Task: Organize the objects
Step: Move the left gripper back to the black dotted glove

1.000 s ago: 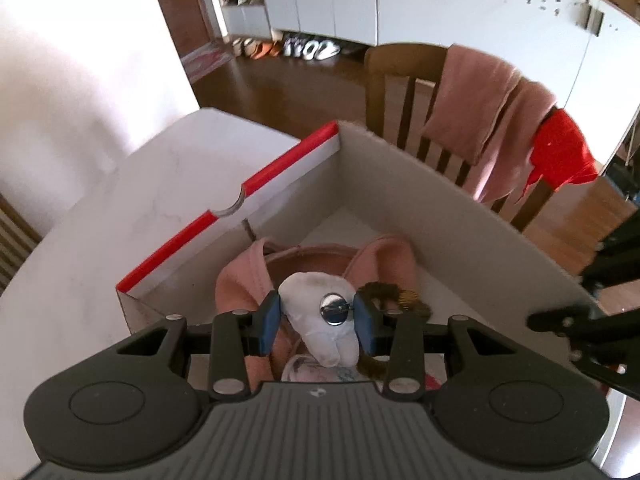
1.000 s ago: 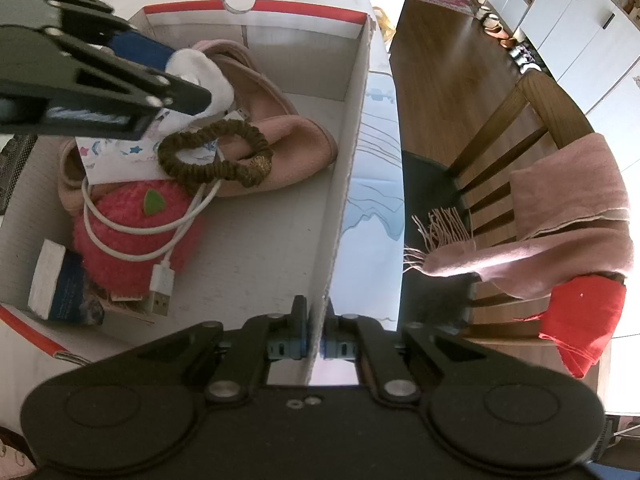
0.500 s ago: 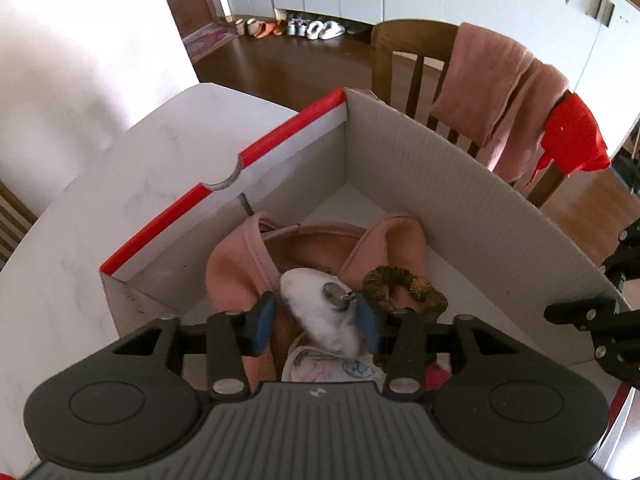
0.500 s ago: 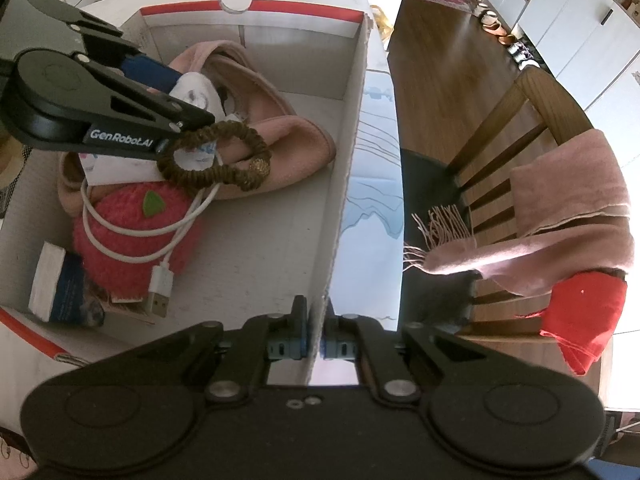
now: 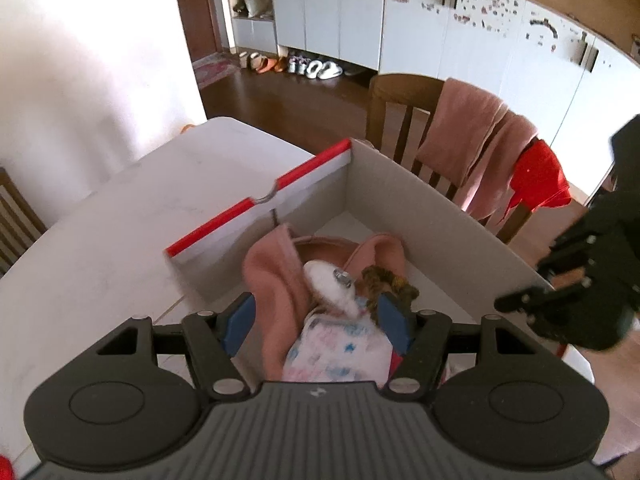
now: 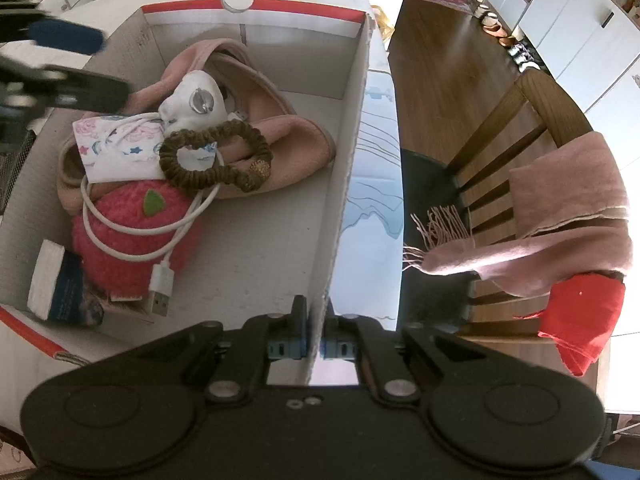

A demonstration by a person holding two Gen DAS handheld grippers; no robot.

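A white cardboard box with a red rim (image 6: 352, 128) (image 5: 420, 196) stands on the white table. Inside lie a pink slipper (image 6: 280, 136), a white round item with a metal button (image 6: 196, 100) (image 5: 330, 282), a patterned cloth (image 6: 120, 148), a brown scrunchie (image 6: 216, 156), a white USB cable (image 6: 160, 280), a red fuzzy strawberry (image 6: 132, 236) and a small packet (image 6: 56, 288). My left gripper (image 5: 316, 324) is open and empty above the box's left end; it also shows in the right wrist view (image 6: 60, 60). My right gripper (image 6: 316, 340) is shut on the box's side wall.
A wooden chair (image 6: 520, 160) draped with a pink scarf (image 6: 560, 220) and a red cloth (image 6: 580, 320) stands right beside the table. White table surface (image 5: 120, 220) lies left of the box. Cabinets and shoes are far behind.
My left gripper let go of the white button item inside the box, opened wide and pulled back and up. The right gripper kept its hold on the box wall.
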